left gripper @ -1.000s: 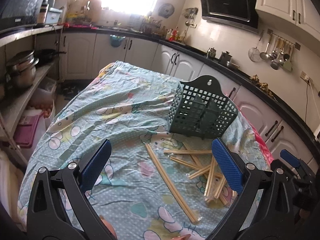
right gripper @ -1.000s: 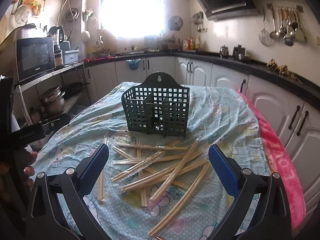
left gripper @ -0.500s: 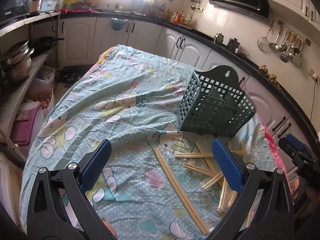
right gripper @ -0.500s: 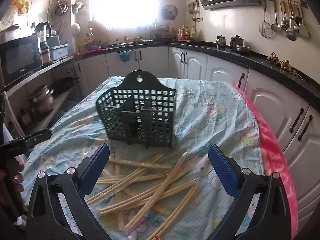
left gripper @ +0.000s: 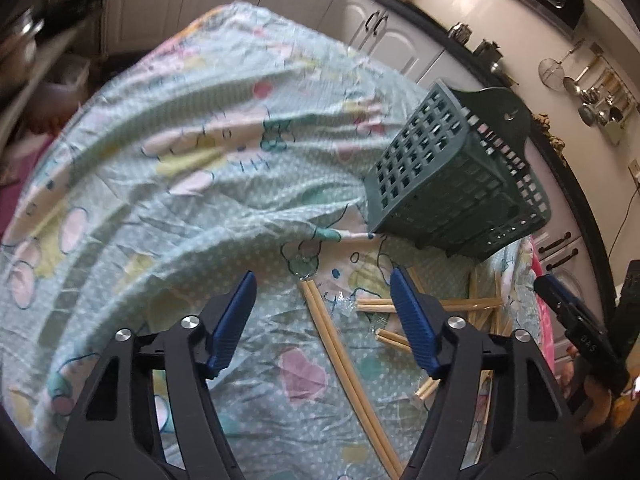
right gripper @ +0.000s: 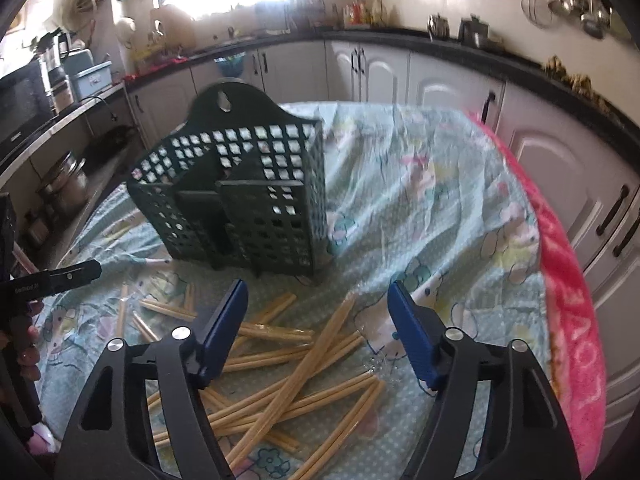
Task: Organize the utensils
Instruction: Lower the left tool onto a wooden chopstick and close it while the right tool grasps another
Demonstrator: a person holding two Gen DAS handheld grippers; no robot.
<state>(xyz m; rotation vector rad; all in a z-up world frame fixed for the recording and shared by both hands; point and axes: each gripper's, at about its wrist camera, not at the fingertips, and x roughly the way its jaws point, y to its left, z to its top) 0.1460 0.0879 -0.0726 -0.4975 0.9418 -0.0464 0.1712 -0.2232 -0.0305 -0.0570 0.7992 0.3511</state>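
A dark green perforated utensil holder (left gripper: 460,184) (right gripper: 244,200) stands on the patterned tablecloth. Several wooden chopsticks in clear wrappers (right gripper: 296,356) lie scattered in front of it. A wrapped pair of chopsticks (left gripper: 340,352) lies apart from the heap, running between the left gripper's fingers. My left gripper (left gripper: 322,296) hovers above that pair, jaws closing, pads not touching it. My right gripper (right gripper: 316,304) hangs over the heap, jaws closing, nothing pressed between its pads. The right gripper's tip (left gripper: 568,312) shows at the right edge of the left wrist view, the left one's (right gripper: 52,280) at the left of the right wrist view.
A pink towel (right gripper: 572,320) hangs along the table's right edge. White kitchen cabinets (right gripper: 440,80) under a black counter surround the table. Shelves with pots (right gripper: 64,184) stand to the left. Ladles and strainers (left gripper: 592,88) hang on the wall.
Both grippers have moved forward and down toward the table and their jaws have narrowed. The holder and chopsticks now appear larger and closer in both views.
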